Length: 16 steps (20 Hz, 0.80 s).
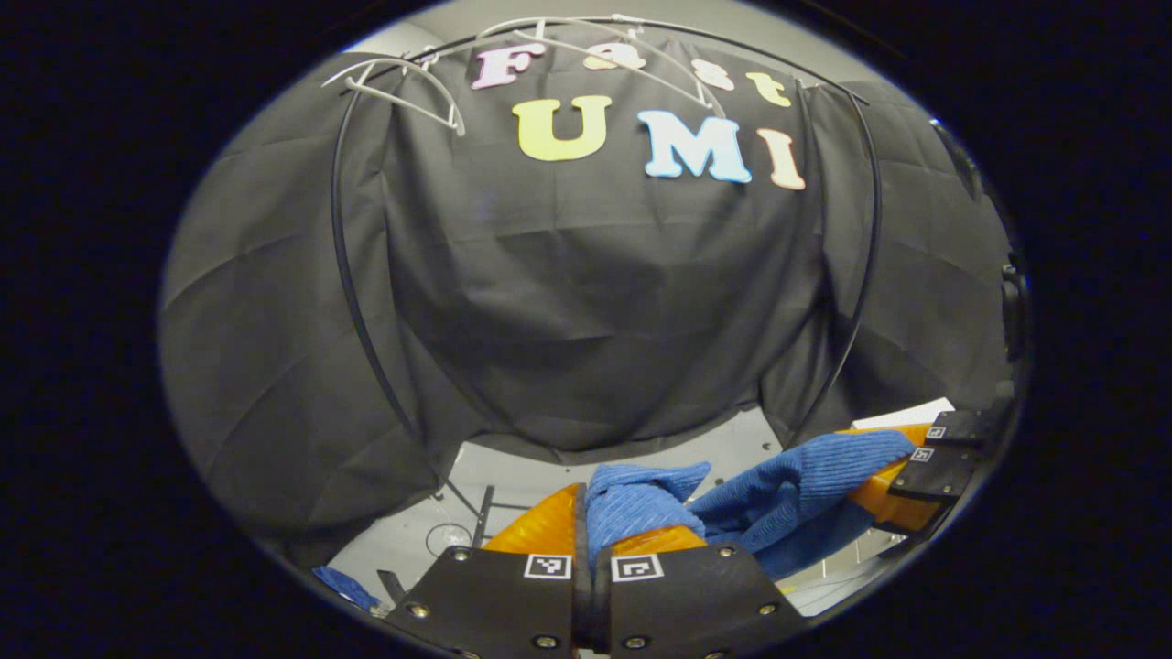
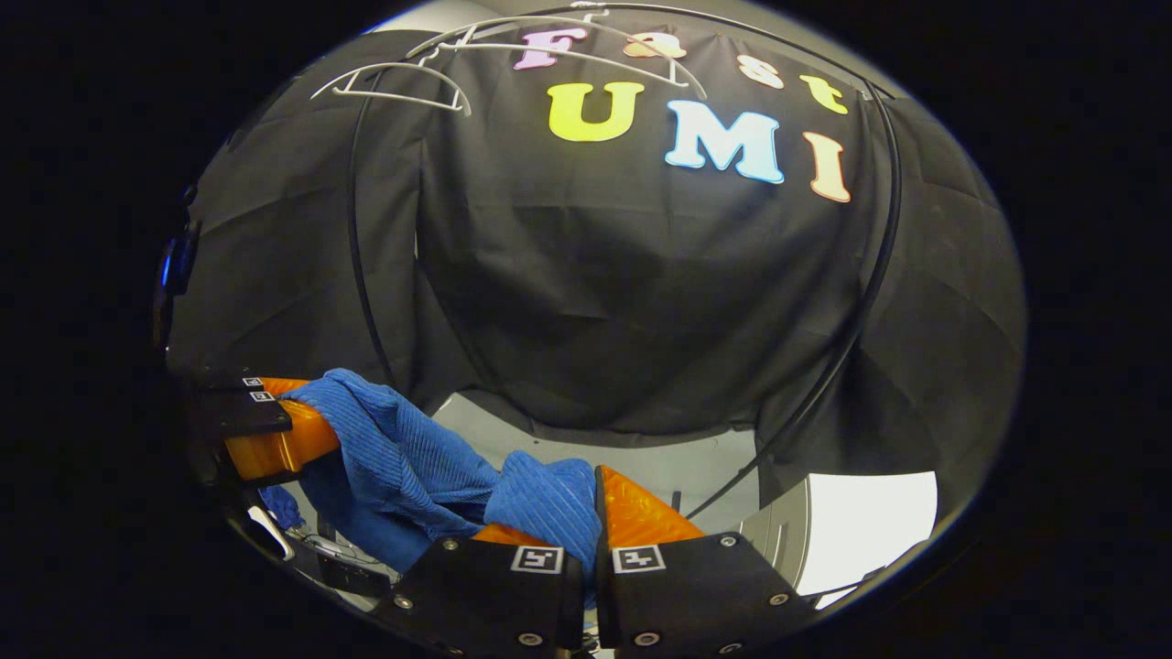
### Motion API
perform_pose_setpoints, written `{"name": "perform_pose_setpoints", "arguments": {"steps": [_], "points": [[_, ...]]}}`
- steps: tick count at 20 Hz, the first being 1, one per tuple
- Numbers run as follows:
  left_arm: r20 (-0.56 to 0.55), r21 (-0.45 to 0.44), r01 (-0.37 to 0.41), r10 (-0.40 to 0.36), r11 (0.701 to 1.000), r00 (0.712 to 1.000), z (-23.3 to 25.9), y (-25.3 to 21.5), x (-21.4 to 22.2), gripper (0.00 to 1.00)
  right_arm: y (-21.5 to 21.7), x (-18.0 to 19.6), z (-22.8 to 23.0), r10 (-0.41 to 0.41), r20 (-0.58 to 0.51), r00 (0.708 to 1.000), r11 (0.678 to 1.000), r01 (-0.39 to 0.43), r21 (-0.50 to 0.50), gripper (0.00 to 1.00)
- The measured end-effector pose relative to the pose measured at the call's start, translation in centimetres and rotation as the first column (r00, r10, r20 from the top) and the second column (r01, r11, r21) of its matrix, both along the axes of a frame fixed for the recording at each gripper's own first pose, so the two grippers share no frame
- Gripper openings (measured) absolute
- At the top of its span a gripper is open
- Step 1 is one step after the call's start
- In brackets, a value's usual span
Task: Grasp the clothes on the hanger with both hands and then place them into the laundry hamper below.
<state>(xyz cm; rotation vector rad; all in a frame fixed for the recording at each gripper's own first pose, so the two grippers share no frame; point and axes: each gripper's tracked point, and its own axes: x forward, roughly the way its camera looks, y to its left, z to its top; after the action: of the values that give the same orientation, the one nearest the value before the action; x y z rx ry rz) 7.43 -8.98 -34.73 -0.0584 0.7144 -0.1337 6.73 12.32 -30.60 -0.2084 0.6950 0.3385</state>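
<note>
Item: blue ribbed cloth point(image 1: 787, 476), slung between both grippers, off the white hangers point(image 1: 403, 87) overhead.
Left gripper point(image 1: 632, 513): clamped on one bunched end just ahead of it.
Right gripper point(image 2: 572, 513): clamped on the other end.
Handling, judged: light, soft, limp, sags between holds; grip bunched folds.
Writing: none legible on cloth.
</note>
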Motion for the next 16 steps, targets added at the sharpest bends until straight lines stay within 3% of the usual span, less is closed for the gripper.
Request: {"name": "perform_pose_setpoints", "arguments": {"steps": [5, 6, 7, 11, 15, 16], "points": [[-0.096, 0.043, 0.035, -0.031, 0.998, 0.995, -3.3, -0.7, -1.5, 0.01, -0.7, -0.9, -2.7, 0.008, -0.080, 0.997, 0.999, -0.011, -0.031, 0.07], [-0.116, 0.054, 0.047, -0.041, 0.997, 0.992, -3.8, -0.8, -1.9, 0.05, -0.8, -1.2, -3.3, 0.011, -0.095, 0.995, 0.999, -0.015, -0.042, 0.08], [-0.131, 0.065, 0.055, -0.046, 0.996, 0.990, -4.2, -0.9, -2.2, 0.01, -0.9, -1.3, -3.8, 0.014, -0.117, 0.993, 0.998, -0.021, -0.056, 0.10], [-0.212, 0.091, 0.090, -0.069, 0.992, 0.975, -6.2, -0.8, -3.8, 0.03, -0.8, -3.2, -5.4, 0.030, -0.205, 0.978, 0.998, -0.042, -0.052, 0.15], [-0.282, 0.064, 0.091, -0.070, 0.994, 0.957, -8.6, -1.1, -5.7, 0.08, -1.0, -3.7, -5.7, 0.016, -0.225, 0.974, 0.998, -0.028, -0.053, 0.54], [-0.285, 0.070, 0.090, -0.067, 0.993, 0.956, -8.4, -0.7, -5.8, 0.29, -1.4, -3.8, -5.9, 0.007, -0.221, 0.975, 0.998, -0.021, -0.059, 0.60]]}}
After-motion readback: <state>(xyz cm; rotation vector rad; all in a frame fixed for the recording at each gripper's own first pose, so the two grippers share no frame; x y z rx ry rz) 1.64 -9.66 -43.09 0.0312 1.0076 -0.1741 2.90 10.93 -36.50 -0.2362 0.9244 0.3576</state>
